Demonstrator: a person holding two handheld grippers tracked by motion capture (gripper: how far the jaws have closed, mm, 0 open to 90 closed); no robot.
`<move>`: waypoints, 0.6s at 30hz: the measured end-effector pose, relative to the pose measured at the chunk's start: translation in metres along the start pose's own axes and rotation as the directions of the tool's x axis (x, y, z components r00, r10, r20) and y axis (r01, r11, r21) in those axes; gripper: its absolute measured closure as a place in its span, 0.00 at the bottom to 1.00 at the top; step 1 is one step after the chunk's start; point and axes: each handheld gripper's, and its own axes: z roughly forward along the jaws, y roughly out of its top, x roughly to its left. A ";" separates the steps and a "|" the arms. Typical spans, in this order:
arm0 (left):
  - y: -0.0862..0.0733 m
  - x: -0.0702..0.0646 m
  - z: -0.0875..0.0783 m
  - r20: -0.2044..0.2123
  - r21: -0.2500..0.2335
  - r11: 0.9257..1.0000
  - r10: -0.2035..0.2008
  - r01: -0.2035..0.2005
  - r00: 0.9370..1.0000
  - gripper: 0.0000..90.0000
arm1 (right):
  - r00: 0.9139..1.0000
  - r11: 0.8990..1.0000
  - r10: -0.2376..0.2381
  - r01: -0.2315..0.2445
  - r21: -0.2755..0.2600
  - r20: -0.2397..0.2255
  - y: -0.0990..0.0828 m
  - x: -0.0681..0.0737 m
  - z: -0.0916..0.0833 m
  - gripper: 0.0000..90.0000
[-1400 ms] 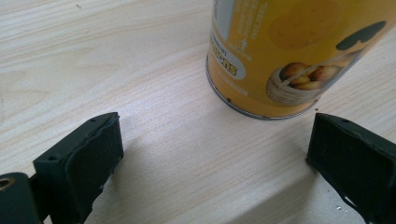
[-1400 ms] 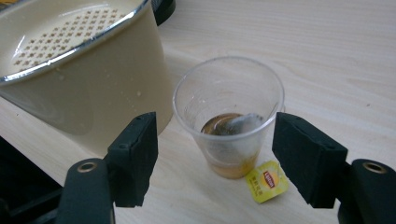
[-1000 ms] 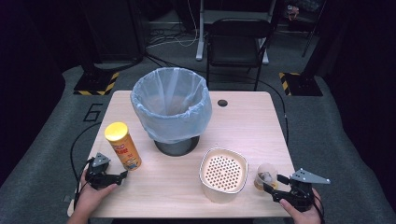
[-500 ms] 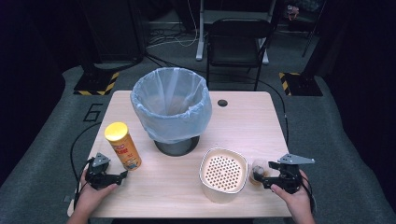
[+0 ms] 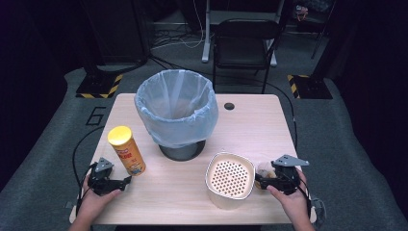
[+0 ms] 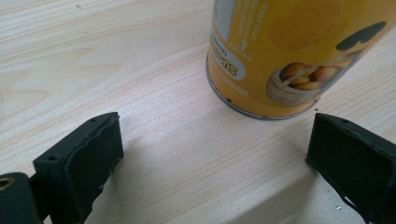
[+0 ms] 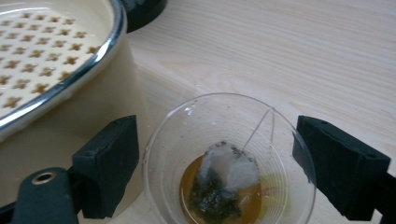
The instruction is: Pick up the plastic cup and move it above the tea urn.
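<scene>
Clear cup (image 7: pixel 229 158) with tea bag (image 7: pixel 224 179) and liquid framed by right hand-held gripper (image 7: pixel 215 163), jaws apart, beside perforated container (image 5: pixel 230 179) on worktop (image 5: pixel 250 125). Left hand-held gripper (image 6: pixel 215 163) spread near yellow can (image 5: pixel 125 150). Spill judged likely if thin cup squeezed hard.

A dark studio: hazard-taped stand bases (image 5: pixel 97 85), floor cables (image 5: pixel 168 38), a chair (image 5: pixel 245 43).

A clear plastic cup (image 7: pixel 229 161) stands upright between the right gripper's (image 7: pixel 215 168) spread jaws, holding a wet tea bag (image 7: pixel 226 179) in shallow amber liquid, just beside a cream perforated-lid container (image 7: pixel 56 70).
</scene>
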 end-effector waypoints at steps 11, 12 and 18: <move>0.000 0.000 0.000 0.000 0.001 1.000 0.001 -0.001 1.000 0.04 | 0.996 0.999 0.046 -0.044 -0.020 0.079 -0.014 -0.001 -0.007 0.21; 0.000 0.000 0.000 0.000 0.001 1.000 0.001 -0.001 1.000 0.04 | 0.996 0.999 0.049 -0.048 -0.022 0.076 -0.015 -0.002 -0.009 0.21; 0.000 0.000 0.000 0.000 0.001 1.000 0.001 -0.001 1.000 0.04 | 0.993 0.998 0.061 -0.059 -0.023 0.097 -0.021 -0.011 -0.020 0.22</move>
